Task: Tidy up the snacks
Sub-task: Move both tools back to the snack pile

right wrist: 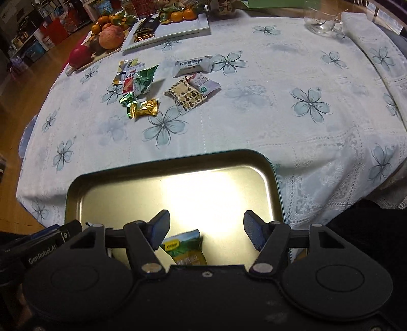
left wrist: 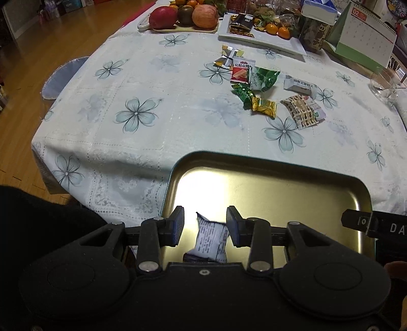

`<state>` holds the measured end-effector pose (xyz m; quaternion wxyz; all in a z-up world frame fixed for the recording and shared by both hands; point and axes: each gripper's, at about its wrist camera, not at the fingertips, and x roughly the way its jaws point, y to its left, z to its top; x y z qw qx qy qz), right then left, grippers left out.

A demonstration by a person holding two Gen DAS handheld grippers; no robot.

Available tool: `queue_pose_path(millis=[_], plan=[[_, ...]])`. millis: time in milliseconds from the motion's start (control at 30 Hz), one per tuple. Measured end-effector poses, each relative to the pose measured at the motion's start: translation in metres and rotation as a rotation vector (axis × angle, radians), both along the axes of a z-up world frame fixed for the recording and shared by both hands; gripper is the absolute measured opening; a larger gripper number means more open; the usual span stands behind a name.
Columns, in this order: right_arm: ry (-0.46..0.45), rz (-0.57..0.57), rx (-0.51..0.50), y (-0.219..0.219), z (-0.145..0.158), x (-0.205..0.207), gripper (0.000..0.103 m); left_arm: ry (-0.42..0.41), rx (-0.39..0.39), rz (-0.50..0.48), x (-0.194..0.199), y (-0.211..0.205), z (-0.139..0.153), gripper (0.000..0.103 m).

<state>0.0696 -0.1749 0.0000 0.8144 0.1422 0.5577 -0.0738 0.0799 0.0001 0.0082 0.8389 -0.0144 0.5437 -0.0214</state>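
A metal tin tray (left wrist: 254,159) (right wrist: 178,157), gold inside with a dark rim, sits on the flowered tablecloth at the near edge. My left gripper (left wrist: 206,225) hangs open over it. A white printed packet (left wrist: 211,239) lies in the tray between the fingers, with a gap on its left side. My right gripper (right wrist: 207,230) is open too, above a green and yellow packet (right wrist: 188,250) lying in the tray, clear of both pads. Farther out lie loose snacks: a gold packet (left wrist: 264,107) (right wrist: 145,108), a green-white bag (left wrist: 264,77) (right wrist: 143,80), a white packet (left wrist: 300,85) (right wrist: 193,66) and a brown patterned packet (left wrist: 302,109) (right wrist: 187,95).
At the far end stand a fruit board with apples (left wrist: 183,17) (right wrist: 109,37), a white plate with tangerines (left wrist: 262,40) (right wrist: 183,28), a jar (left wrist: 315,28) and a desk calendar (left wrist: 363,38). A glass bowl (left wrist: 384,86) (right wrist: 323,23) sits to the right. A stool (left wrist: 63,76) stands on the wooden floor to the left.
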Motion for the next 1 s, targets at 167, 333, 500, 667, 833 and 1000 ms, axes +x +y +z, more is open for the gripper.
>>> queue_pose_path(millis=[167,333,500,667,833,1000], plan=[[0.052,-0.034,0.103,-0.023,0.000,0.055,0.061,-0.017,0.004,-0.021,0.043,-0.004,0.013,0.047],[0.029,-0.094,0.127,-0.048,0.007,0.110,0.060,-0.024,0.008,-0.033,0.098,-0.009,0.019,0.047],[-0.001,-0.130,0.108,-0.067,0.015,0.166,0.060,-0.032,0.037,-0.033,0.151,-0.017,0.020,0.047],[-0.024,-0.145,0.050,-0.076,0.008,0.213,0.060,-0.003,0.028,-0.038,0.189,-0.025,0.014,0.047],[0.027,-0.160,0.058,-0.082,-0.022,0.235,0.059,0.041,0.004,-0.072,0.210,-0.032,-0.002,0.047],[0.072,-0.168,0.065,-0.077,-0.042,0.244,0.056,0.091,-0.044,-0.061,0.228,-0.037,-0.010,0.047]])
